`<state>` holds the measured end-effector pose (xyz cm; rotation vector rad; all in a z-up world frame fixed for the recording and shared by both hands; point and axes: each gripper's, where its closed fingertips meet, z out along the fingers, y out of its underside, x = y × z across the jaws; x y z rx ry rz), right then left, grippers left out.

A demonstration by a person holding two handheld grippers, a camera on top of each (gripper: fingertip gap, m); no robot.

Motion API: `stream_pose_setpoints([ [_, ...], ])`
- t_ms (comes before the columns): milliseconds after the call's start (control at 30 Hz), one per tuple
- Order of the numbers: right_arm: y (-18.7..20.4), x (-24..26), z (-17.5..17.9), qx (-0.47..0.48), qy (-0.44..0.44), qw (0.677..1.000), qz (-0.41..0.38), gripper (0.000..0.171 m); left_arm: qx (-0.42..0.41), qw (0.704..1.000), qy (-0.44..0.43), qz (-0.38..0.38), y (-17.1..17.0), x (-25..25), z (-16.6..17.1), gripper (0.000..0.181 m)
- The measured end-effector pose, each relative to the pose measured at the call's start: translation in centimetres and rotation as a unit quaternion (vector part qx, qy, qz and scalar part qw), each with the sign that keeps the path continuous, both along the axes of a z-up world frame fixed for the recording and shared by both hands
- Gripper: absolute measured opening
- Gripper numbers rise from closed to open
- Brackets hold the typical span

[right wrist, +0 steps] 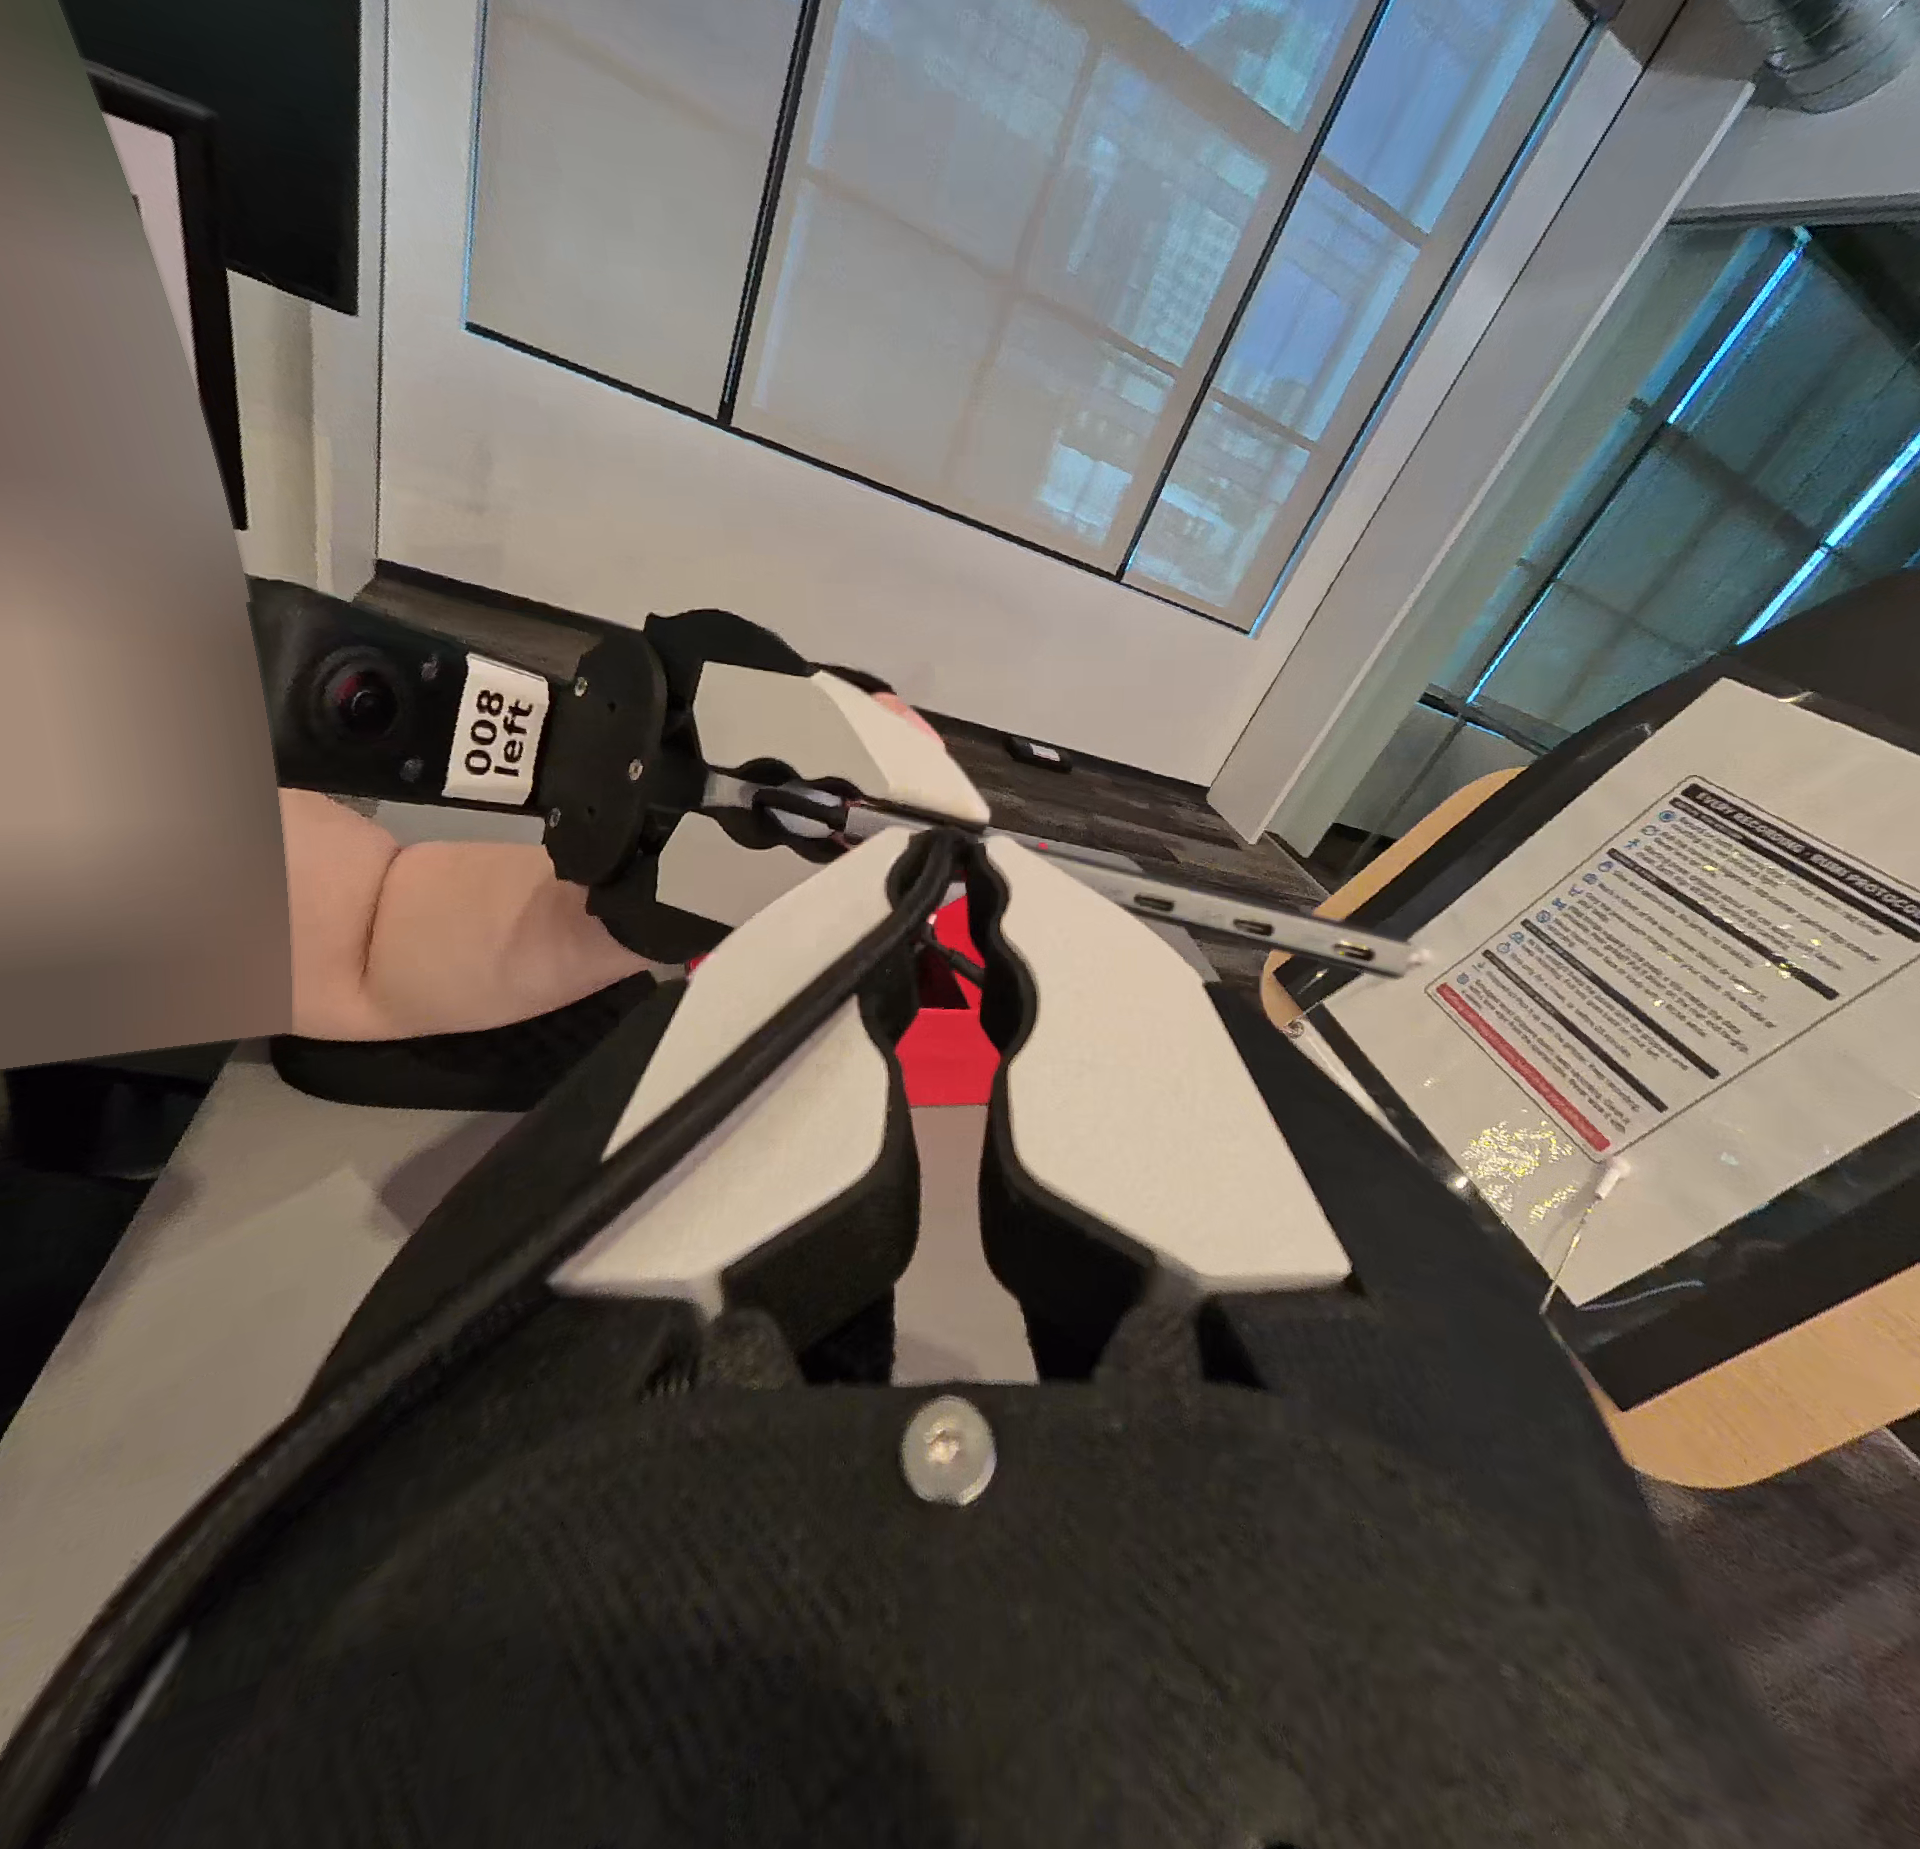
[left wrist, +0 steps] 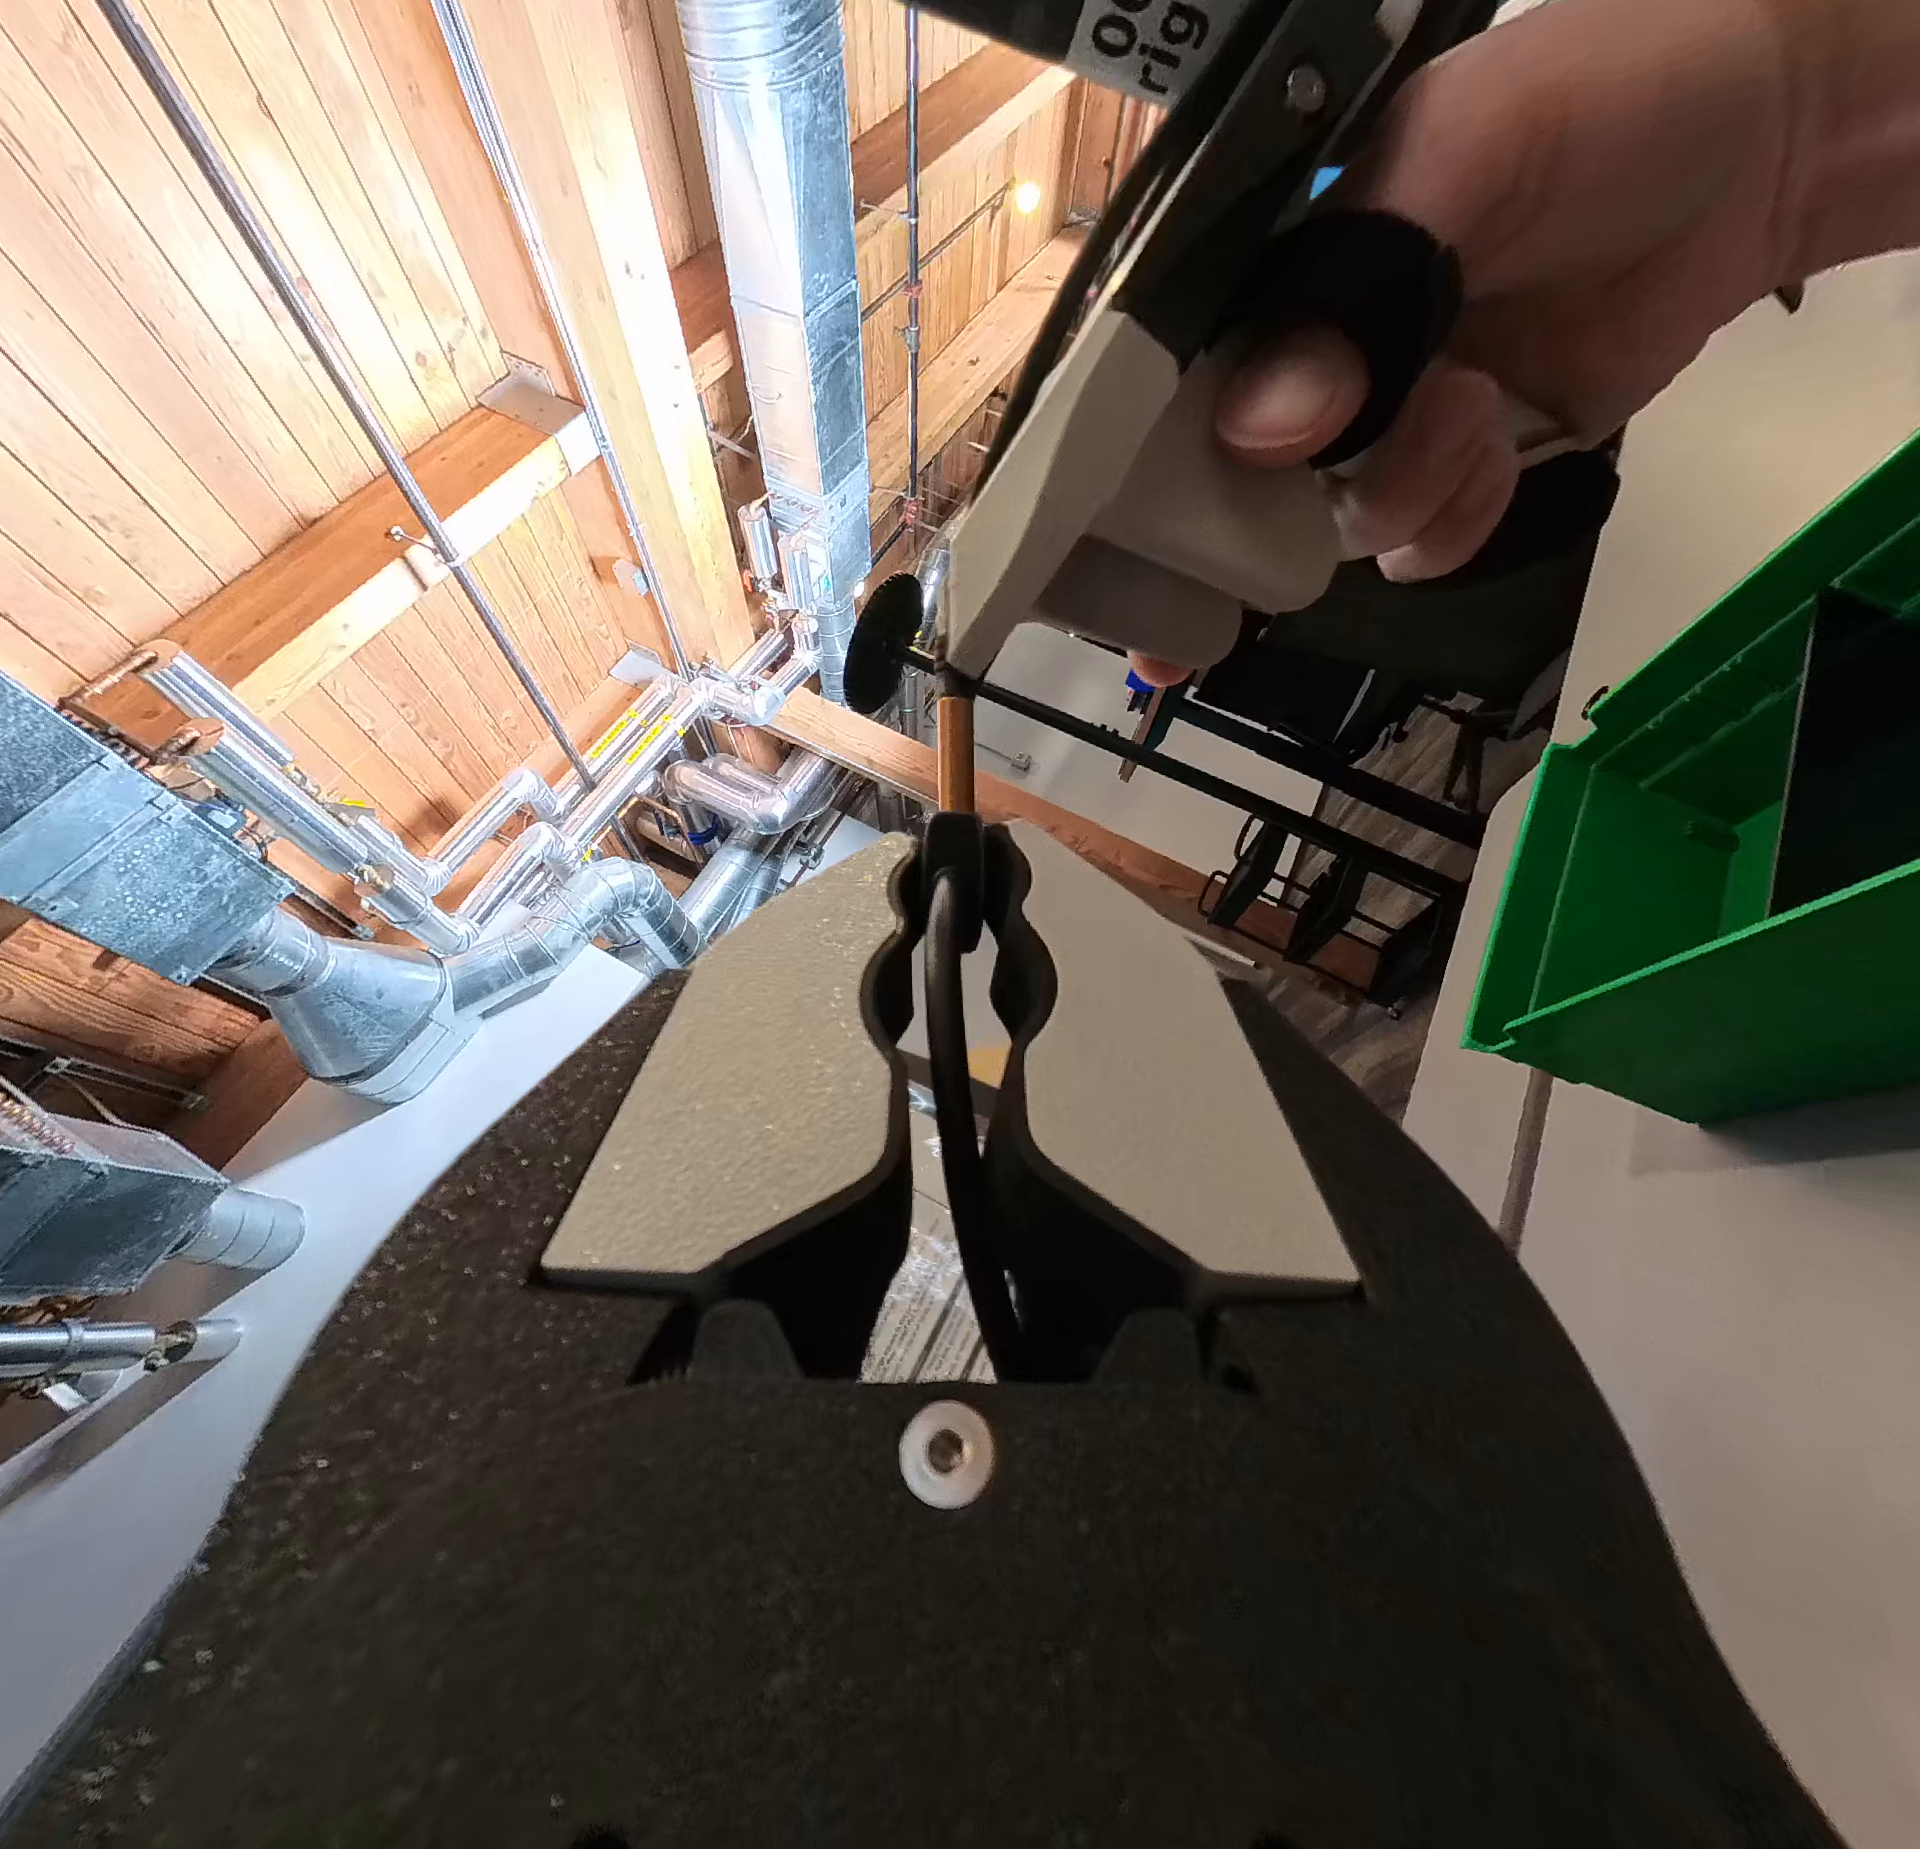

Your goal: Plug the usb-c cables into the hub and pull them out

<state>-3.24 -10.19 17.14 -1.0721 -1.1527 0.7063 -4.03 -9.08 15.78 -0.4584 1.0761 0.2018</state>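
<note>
Silver hub (right wrist: 1262, 929), clamped in left gripper (right wrist: 831, 807); right gripper (right wrist: 940, 864), pinching black cable (right wrist: 727, 1051), is plugging; next, align toward 3 o'clock ports.

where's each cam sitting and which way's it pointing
Left wrist view: on the left tool, tilted up at ceiling ducts; shut on the hub's end, the right tool and hand above.
Right wrist view: on the right tool, facing windows; shut on a black cable.
Shared: the hub, each other's tool.
</note>
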Motion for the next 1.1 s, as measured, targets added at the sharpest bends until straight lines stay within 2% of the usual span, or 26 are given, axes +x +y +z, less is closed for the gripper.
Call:
stream_pose_setpoints([
  [233,0.7,0.1,0.0,0.014,-0.005,1.000,-0.027,0.008,-0.013,1.000,0.003,0.016,0.9,0.0,0.1,0.009],
  [400,1.5,0.0,1.0,0.101,-0.001,0.990,-0.094,0.007,-0.090,0.995,-0.040,-0.016,1.8,-0.1,0.7,0.011],
  [533,3.4,0.6,1.5,0.206,-0.012,0.957,-0.202,0.007,-0.188,0.979,-0.060,-0.053,2.7,-0.6,1.0,0.024],
  [633,4.1,0.1,1.1,0.252,-0.023,0.941,-0.223,0.007,-0.288,0.952,-0.078,-0.075,3.9,-1.3,1.0,0.033],
  [767,4.6,-0.7,0.2,0.274,-0.030,0.936,-0.218,0.007,-0.414,0.896,-0.085,-0.136,4.8,-1.6,0.3,0.038],
  [1000,4.3,-0.9,-0.1,0.309,-0.048,0.924,-0.220,0.007,-0.534,0.810,-0.074,-0.230,4.9,-1.8,-0.7,0.034],
  [1100,4.7,-1.1,-0.6,0.299,-0.059,0.928,-0.215,0.007,-0.553,0.802,-0.055,-0.217,5.4,-1.5,-1.8,0.039],
])
